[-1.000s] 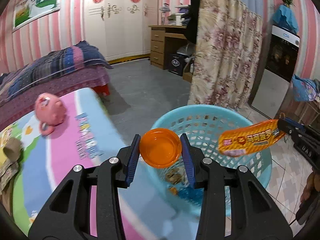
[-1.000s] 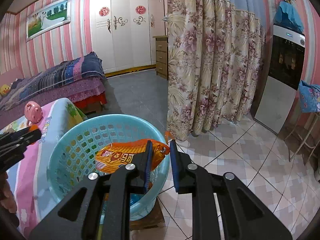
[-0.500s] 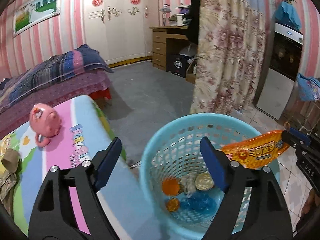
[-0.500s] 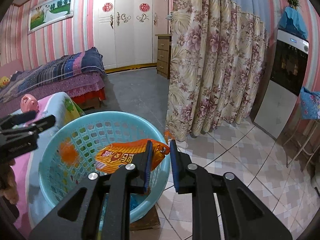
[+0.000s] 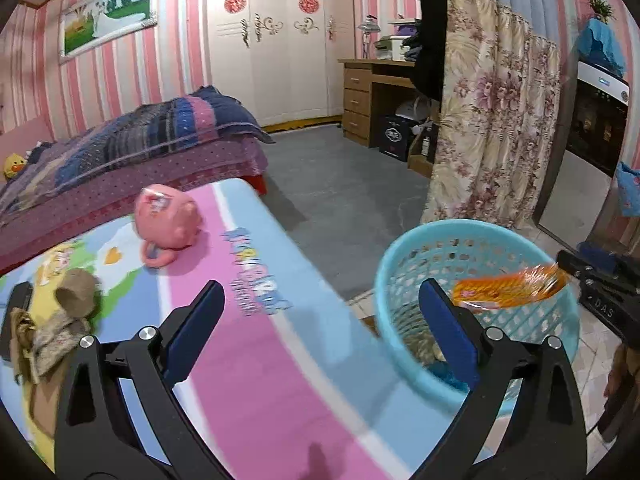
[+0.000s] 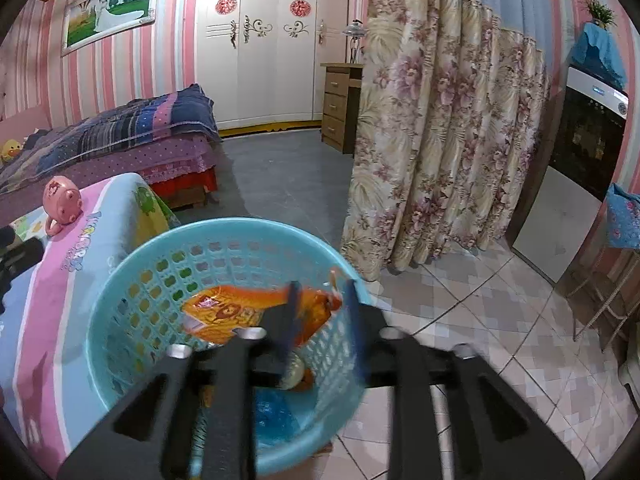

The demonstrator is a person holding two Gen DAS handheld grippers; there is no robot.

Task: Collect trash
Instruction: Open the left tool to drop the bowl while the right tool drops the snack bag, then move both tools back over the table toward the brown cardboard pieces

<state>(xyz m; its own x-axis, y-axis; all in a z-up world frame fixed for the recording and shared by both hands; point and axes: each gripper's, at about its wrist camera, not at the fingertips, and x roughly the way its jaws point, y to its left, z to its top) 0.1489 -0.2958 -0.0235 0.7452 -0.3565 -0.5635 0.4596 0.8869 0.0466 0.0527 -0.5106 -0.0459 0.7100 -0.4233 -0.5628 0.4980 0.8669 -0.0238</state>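
My left gripper point(image 5: 320, 320) hangs over the pink and blue table cloth point(image 5: 260, 380), jaws opening wide with nothing between them. To its right stands the light blue basket point(image 5: 384, 276). An orange snack wrapper point(image 5: 508, 290) hovers blurred over the basket's mouth. In the right wrist view my right gripper point(image 6: 323, 316) is over the basket point(image 6: 120, 280) with its jaws opening. The wrapper point(image 6: 232, 312) slants loose from them, one end still between the fingers, which do not press it. At the basket's bottom lie a round lid point(image 6: 294, 368) and a blue piece point(image 6: 276, 416).
On the table lie a pink pig-shaped toy point(image 5: 166, 224), a cardboard tube point(image 5: 76, 292) and a crumpled brownish wad point(image 5: 48, 340). A bed point(image 5: 132, 148) stands behind the table, with a flowered curtain point(image 5: 492, 128) and a grey fridge point(image 6: 560, 184) to the right. The floor is tiled.
My left gripper opened, the orange cup dropped into the basket, and the gripper swung left over the table. My right gripper opened and the wrapper slipped loose over the basket.
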